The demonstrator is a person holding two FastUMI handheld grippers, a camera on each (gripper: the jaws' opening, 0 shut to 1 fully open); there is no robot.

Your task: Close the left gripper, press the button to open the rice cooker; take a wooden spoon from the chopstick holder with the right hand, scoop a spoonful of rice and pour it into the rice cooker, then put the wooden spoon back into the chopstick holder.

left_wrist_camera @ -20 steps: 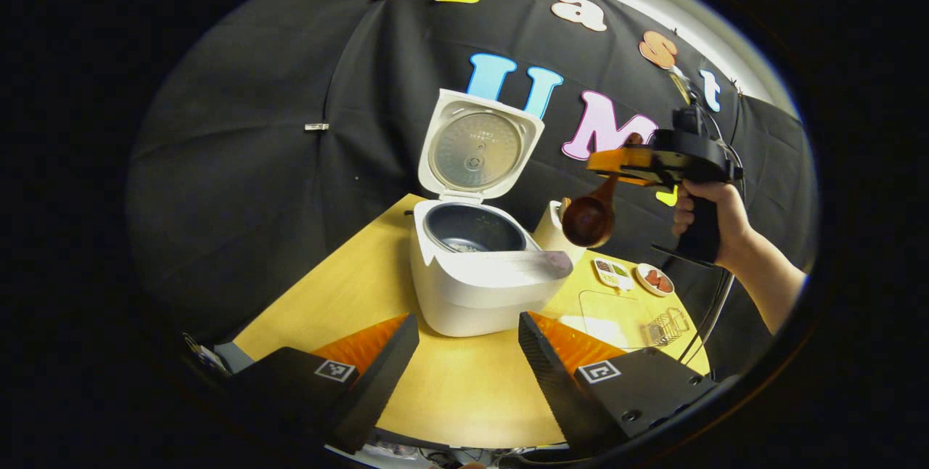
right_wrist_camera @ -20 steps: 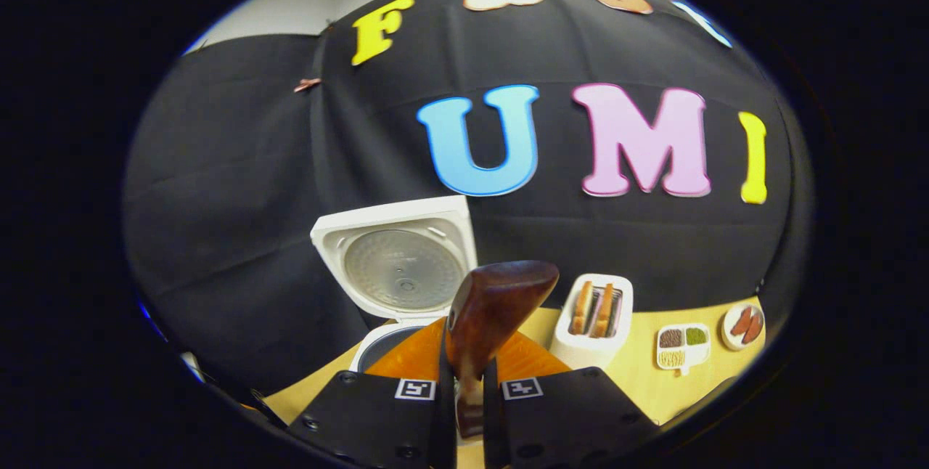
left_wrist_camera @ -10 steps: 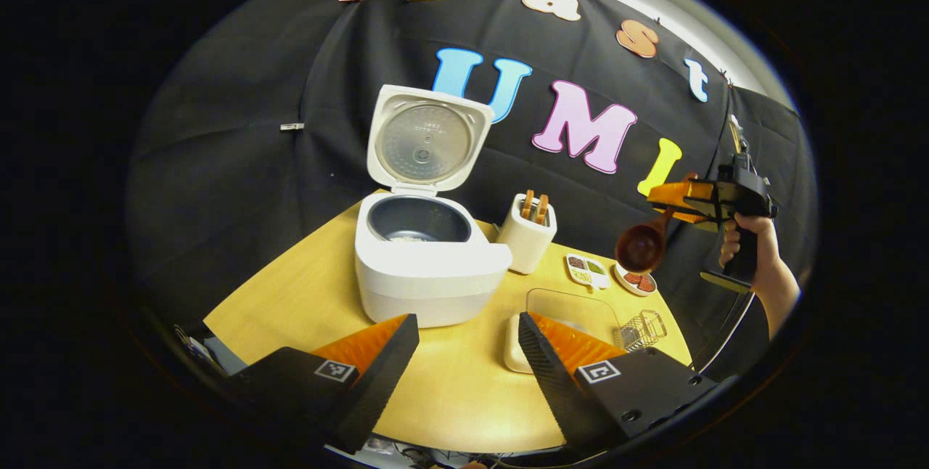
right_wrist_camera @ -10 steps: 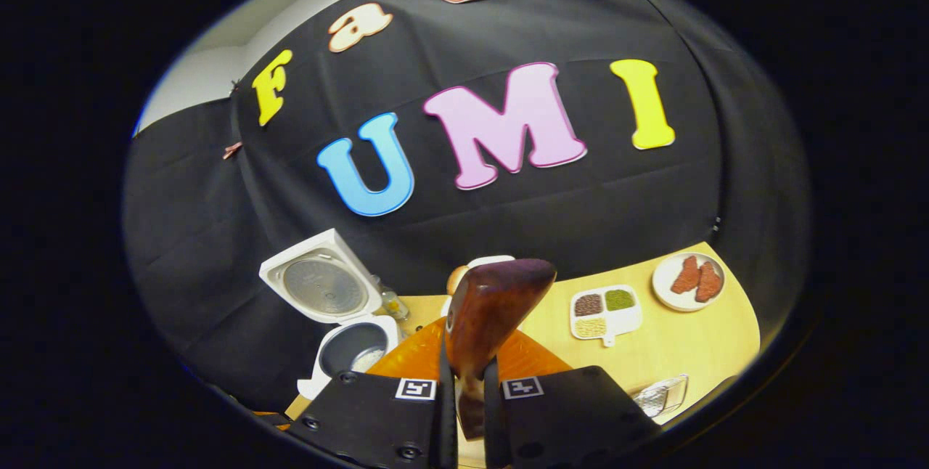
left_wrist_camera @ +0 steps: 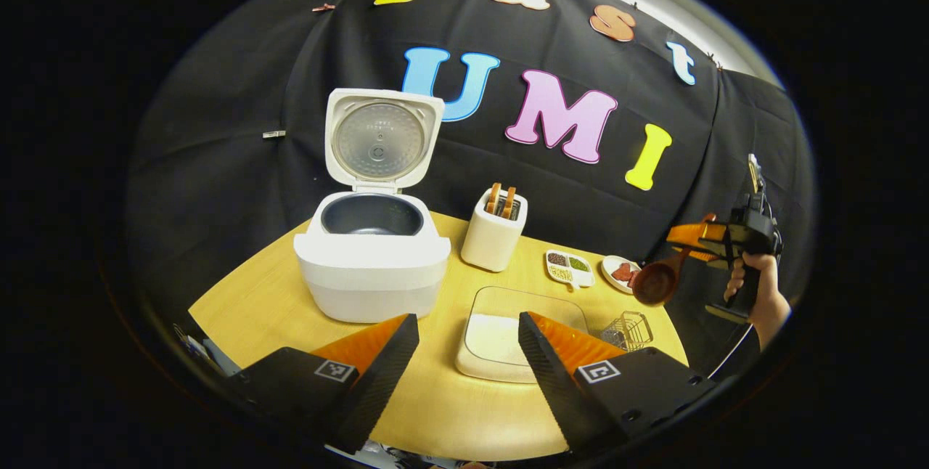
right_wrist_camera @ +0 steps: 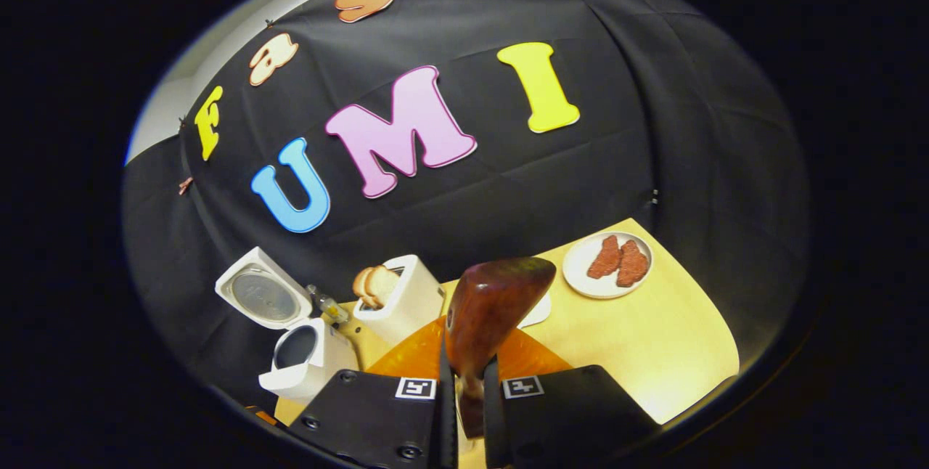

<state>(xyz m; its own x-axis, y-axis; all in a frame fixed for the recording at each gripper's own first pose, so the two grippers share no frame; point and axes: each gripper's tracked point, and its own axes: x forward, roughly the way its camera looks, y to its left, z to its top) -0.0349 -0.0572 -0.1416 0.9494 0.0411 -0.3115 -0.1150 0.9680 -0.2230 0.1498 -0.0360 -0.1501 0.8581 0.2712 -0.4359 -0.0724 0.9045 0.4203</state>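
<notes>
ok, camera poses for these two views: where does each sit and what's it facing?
Left gripper view: rides the left gripper, jaws open, facing the table with the open rice cooker; the person's hand shows far right.
Right gripper view: rides the right gripper, jaws shut on the wooden spoon, facing the booth wall.
Shared: rice cooker, spoon, white holder, plate.

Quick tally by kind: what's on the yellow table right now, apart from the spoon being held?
Appliances: 2, white rice cooker, white toaster
Dishes: 3, divided grain tray, round meat plate, square rice container
Wire baskets: 1, small metal basket
Total: 6
</notes>
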